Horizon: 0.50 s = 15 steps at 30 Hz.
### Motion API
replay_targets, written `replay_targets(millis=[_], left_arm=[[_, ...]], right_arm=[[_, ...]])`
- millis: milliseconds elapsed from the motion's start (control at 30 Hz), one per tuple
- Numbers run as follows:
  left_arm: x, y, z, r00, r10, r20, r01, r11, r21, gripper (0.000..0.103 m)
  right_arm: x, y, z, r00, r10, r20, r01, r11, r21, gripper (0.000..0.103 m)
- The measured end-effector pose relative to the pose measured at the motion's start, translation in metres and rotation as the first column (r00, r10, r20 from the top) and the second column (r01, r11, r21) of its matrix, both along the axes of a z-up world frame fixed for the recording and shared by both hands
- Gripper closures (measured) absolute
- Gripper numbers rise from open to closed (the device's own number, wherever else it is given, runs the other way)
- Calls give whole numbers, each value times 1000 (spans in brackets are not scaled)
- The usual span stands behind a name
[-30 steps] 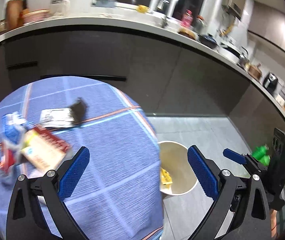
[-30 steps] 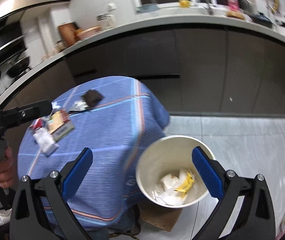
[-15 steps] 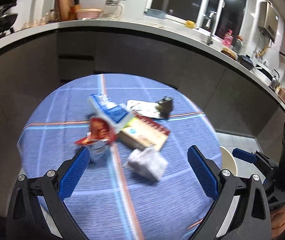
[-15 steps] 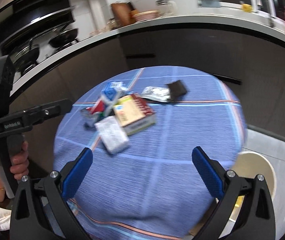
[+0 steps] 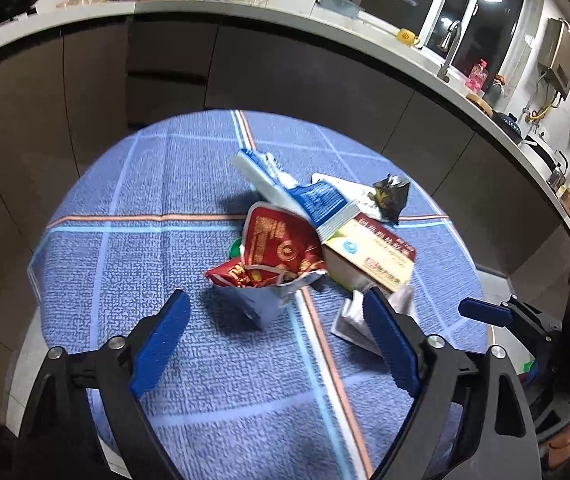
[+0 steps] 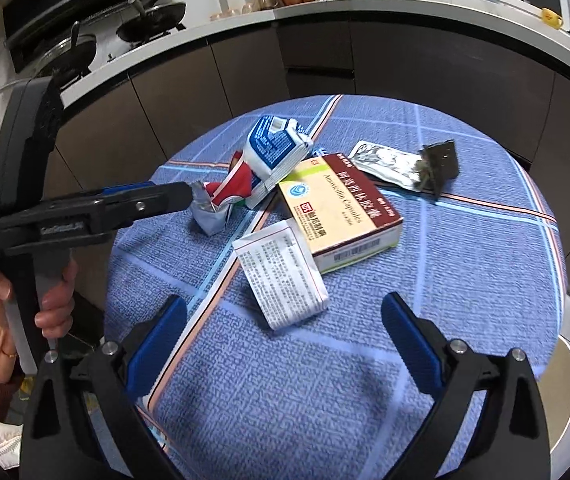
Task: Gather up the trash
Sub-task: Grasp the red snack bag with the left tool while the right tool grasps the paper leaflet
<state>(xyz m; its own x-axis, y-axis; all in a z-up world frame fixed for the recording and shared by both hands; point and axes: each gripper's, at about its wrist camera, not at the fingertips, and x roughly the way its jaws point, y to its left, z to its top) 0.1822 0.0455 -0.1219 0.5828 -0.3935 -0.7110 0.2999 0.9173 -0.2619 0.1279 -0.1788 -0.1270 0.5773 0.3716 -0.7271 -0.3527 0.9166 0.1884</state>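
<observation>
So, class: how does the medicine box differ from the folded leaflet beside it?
The medicine box is thick, coloured cream, dark red and green; the leaflet is thin, white, covered in small print. The box reaches under the blue carton; the leaflet lies clear of it. Both lie flat on the cloth.

The tablecloth is a rough, nubby woven cloth, matt. The medicine box is smooth cardboard with a slight sheen, and the leaflet near it is thin matt paper. The red wrapper is glossy crinkled plastic with a silvery foil lining. The far sachet is shiny creased foil. The counter looks smooth and pale.
</observation>
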Motion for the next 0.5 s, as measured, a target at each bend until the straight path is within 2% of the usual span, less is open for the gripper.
replay_targets(millis=[233,333,433,500], left_arm=[[20,4,-20,997,-26,-71,23,999,-43,31],[27,4,-23,995,-35,-92,29,997,-67,31],[32,3,-26,994,-42,-100,35,996,-80,33],[35,3,-28,993,-48,-105,40,996,-81,36]], right_arm=[[18,12,-15,999,14,-28,-15,1000,-27,17],[23,16,-19,999,21,-35,-22,999,-34,19],[27,18,-23,999,18,-43,-20,999,-40,24],[28,18,-25,999,17,-52,-19,999,-39,31]])
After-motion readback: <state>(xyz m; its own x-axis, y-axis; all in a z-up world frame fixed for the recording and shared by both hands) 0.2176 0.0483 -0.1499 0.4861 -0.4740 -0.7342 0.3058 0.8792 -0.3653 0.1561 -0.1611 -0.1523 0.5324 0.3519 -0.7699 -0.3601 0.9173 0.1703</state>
